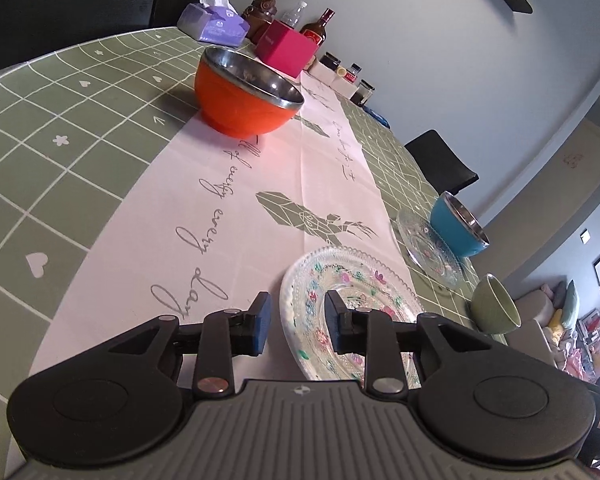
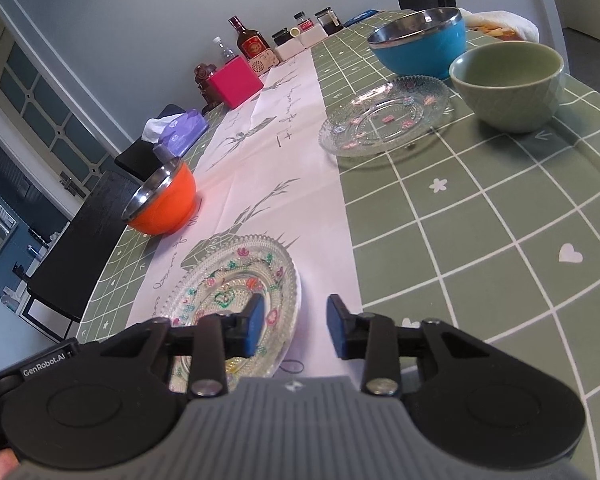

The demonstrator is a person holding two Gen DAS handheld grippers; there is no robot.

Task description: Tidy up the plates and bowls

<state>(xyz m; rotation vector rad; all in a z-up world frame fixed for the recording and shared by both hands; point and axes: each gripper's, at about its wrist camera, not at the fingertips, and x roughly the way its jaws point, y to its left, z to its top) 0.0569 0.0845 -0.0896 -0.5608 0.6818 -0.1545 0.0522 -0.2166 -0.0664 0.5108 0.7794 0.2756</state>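
A flowered glass plate [image 1: 352,280] [image 2: 236,280] lies on the pink runner near me. My left gripper [image 1: 296,320] is open, its jaws either side of the plate's left rim, just above it. My right gripper [image 2: 294,322] is open over the plate's right rim. A second glass plate [image 1: 424,248] [image 2: 384,116] lies further off, beside a blue steel-lined bowl [image 1: 456,224] [image 2: 420,42] and a green ceramic bowl [image 1: 494,306] [image 2: 508,84]. An orange steel-lined bowl [image 1: 244,92] [image 2: 164,200] stands alone across the runner.
The green checked tablecloth [image 2: 480,216] covers the table. Along the wall edge stand a tissue box [image 1: 214,22], a pink box [image 1: 286,46], bottles [image 2: 252,42] and jars [image 2: 328,20]. Black chairs [image 1: 440,160] stand at the sides.
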